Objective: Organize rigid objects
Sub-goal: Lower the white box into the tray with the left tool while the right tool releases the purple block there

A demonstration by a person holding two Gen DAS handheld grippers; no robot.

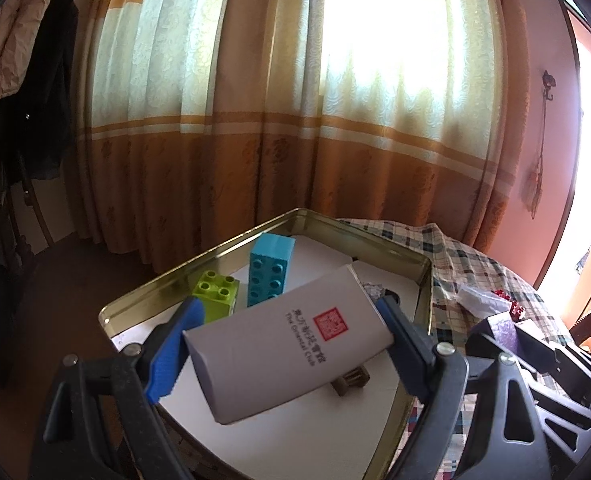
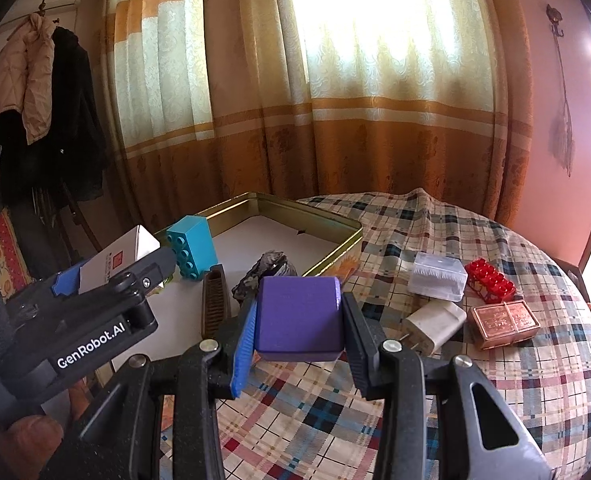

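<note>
crowding my gold tin (image 1: 423,280), blue brick (image 1: 269,270) and green brick (image 1: 215,294) stand behind; my left gripper (image 1: 287,350) pinches a white box (image 1: 291,344) above it, my right gripper (image 2: 299,320) clamps a purple cube (image 2: 299,318).

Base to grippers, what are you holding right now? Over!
Left hand-held gripper shut on white cardboard box above gold metal tin. Right hand-held gripper shut on purple cube-shaped box. Dark comb and blue toy brick already inside.

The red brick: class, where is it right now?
In the right wrist view, the red brick lies on the checked cloth at far right, between the clear case and the copper box.
</note>
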